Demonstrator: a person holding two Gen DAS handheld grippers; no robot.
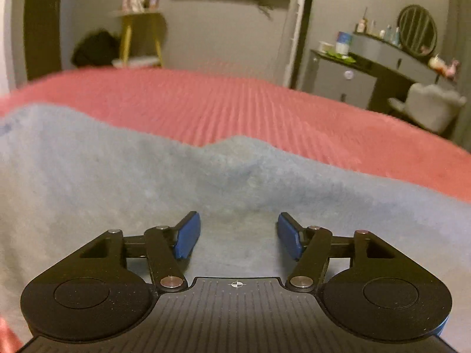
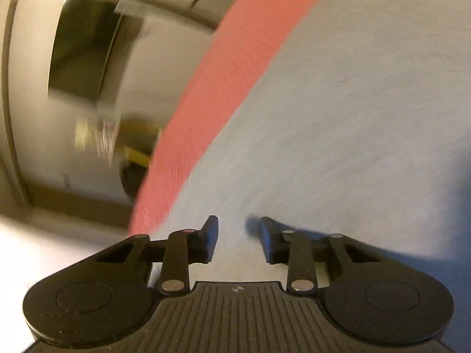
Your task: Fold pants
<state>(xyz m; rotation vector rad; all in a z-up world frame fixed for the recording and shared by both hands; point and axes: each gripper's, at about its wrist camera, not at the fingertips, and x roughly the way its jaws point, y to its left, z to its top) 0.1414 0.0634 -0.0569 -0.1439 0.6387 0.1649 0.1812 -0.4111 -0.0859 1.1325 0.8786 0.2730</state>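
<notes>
Grey-blue pants (image 1: 147,176) blurred, cut off beneath both spread grippers

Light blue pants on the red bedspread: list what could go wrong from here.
1. Both jaws stand open and hold nothing: the left hand-held gripper and right hand-held gripper may close on too little of the light blue pants.
2. A raised wrinkle could get folded in.
3. The right wrist view is motion-blurred; a fast grab might also pinch the red bedspread.

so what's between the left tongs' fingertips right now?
Only the light blue pants fabric behind the gap in the left wrist view; the open left tongs grip nothing.
</notes>
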